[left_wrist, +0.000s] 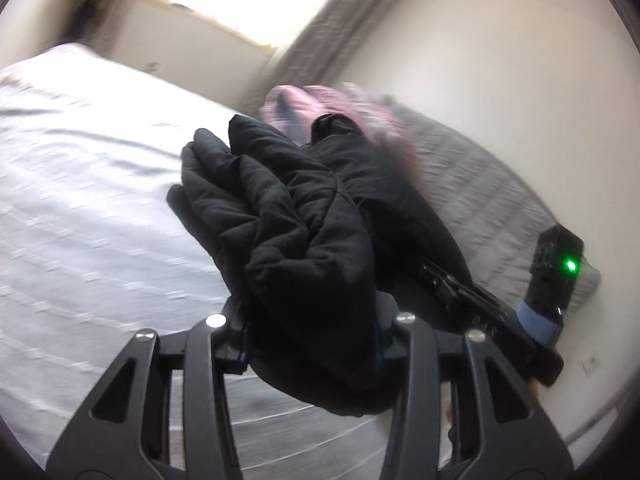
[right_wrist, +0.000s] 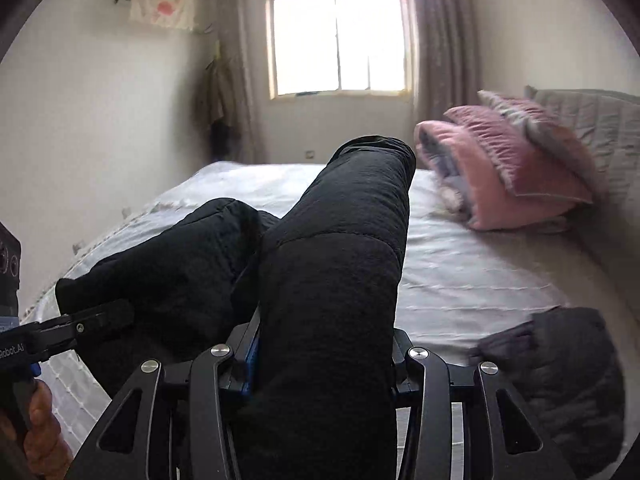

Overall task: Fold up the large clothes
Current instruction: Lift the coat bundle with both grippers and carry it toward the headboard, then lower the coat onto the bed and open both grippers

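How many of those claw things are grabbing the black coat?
2. The left claw clamps a bunched fold of the black coat; the right claw clamps a padded, sleeve-like roll. Both hold it above the bed.

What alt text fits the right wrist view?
The right gripper is shut on a black padded jacket held up over a white bed. The left gripper grips the jacket's other part at left; a pink quilt and bright window lie beyond.

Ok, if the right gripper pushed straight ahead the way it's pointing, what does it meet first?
Only the black padded garment clamped in the right gripper fills that line. Beyond it, probably the white bed, then the window wall; depth is unclear.
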Demonstrator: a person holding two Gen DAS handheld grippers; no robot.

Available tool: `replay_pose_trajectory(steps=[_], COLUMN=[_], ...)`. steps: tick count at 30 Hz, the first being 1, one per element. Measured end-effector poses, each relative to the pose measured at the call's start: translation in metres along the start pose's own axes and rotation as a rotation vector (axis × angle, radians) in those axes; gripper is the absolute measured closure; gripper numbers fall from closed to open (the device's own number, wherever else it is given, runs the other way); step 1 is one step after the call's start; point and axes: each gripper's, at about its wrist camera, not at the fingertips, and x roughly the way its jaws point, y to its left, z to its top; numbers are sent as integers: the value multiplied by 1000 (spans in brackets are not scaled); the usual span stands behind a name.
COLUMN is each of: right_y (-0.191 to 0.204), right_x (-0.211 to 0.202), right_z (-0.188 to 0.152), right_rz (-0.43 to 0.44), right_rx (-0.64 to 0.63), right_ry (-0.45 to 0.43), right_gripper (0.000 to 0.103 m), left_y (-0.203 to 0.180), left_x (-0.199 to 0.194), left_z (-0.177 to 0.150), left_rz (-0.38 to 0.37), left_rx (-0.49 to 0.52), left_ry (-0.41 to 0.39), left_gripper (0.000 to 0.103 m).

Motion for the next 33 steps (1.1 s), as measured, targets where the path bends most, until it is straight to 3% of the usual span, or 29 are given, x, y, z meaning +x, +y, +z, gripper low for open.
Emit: replay_pose_trajectory(steps=[4, 7, 9, 10, 13, 14, 16, 18, 20, 25, 28, 33], right_y=[-93, -166, -217, -245, -337, -363, -409, -416, -412, -418, -397, -283], right_x=[-48, -74, -80, -79, -68, -64, -49, -56, -61, -98, -141, -202], right_z=[10, 6, -3, -12, -65, -86, -153, -190, -206, -196, -191, -188], right_rz=[-46, -86, -104, -119, -145, -149, -254, -193, -144, -173, -243, -311], right_rx=[103, 197, 275, 318, 571, 667, 900, 981, 1009, 1027, 1017, 791], right_ry=[-47, -57, -44, -33, 30, 56, 175, 95, 50, -59, -118, -175], right_gripper=[57, 57, 57, 56, 48, 46, 42, 35, 32, 28, 28, 19], left_y=[-64, -98, -108, -107, -86, -74, -61, -63, -61, -61, -70, -112], left_x=[45, 90, 127, 149, 213, 222, 222, 215, 209, 184, 151, 92], left_z=[-10, -29, -59, -83, -166, -188, -207, -207, -200, -177, -168, -167], left_rz=[-125, -201, -229, -238, -238, -252, -316, -294, -289, -255, -168, 3], left_rx=[37, 18, -38, -87, -242, -299, -341, -271, -258, -280, -157, 147], left_ry=[5, 53, 134, 212, 488, 524, 522, 525, 547, 534, 481, 416], left_gripper=[59, 58, 57, 56, 53, 51, 48, 45, 43, 41, 40, 23])
